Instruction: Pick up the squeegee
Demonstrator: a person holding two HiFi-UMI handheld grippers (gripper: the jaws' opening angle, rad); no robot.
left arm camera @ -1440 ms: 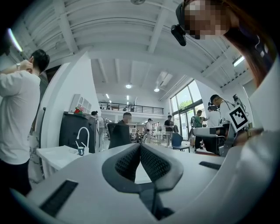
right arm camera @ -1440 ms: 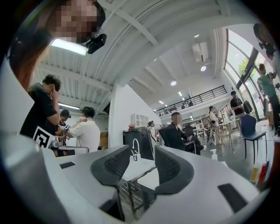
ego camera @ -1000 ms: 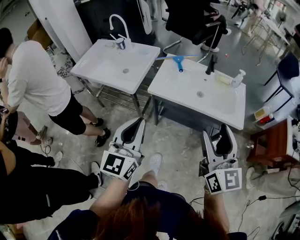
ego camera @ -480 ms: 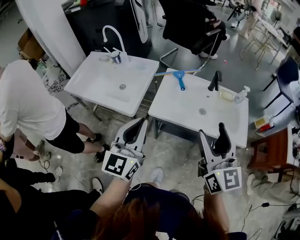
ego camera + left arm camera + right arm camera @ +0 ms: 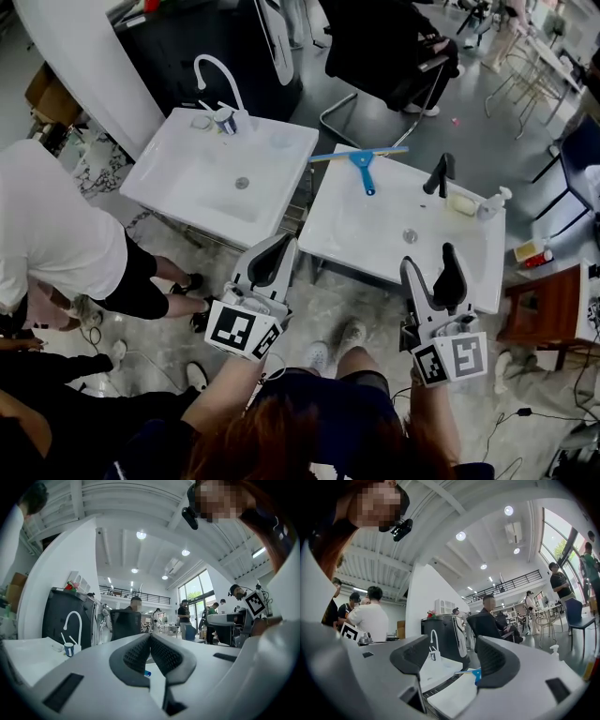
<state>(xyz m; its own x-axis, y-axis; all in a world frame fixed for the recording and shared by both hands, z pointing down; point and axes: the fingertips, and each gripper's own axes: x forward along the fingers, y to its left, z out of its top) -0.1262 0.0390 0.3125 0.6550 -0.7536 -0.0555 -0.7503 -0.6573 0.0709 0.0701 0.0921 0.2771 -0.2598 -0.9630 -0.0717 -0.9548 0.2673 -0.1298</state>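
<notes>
The squeegee [image 5: 362, 162] is blue, with a long thin blade and a short handle. It lies on the far left corner of the right white sink [image 5: 356, 234], its blade partly over the edge. In the right gripper view the squeegee [image 5: 476, 672] shows low between the jaws, well ahead. My right gripper [image 5: 430, 262] hovers over the sink's near edge, open and empty, as the right gripper [image 5: 452, 645] view confirms. My left gripper [image 5: 284, 246] is held over the floor between the two sinks, and its left gripper [image 5: 150, 637] view shows the jaws shut on nothing.
A second white sink [image 5: 187, 178] with a white tap [image 5: 214, 75] and a cup stands at the left. The right sink carries a black tap [image 5: 439, 174], a soap bar [image 5: 461, 202] and a pump bottle [image 5: 496, 202]. A person in white [image 5: 56, 244] stands left; a wooden stool [image 5: 553, 300] right.
Both grippers have come closer to the right sink, which now sits lower and nearer in the head view. The person at the left has slid toward the frame's edge. Jaw states are unchanged.
</notes>
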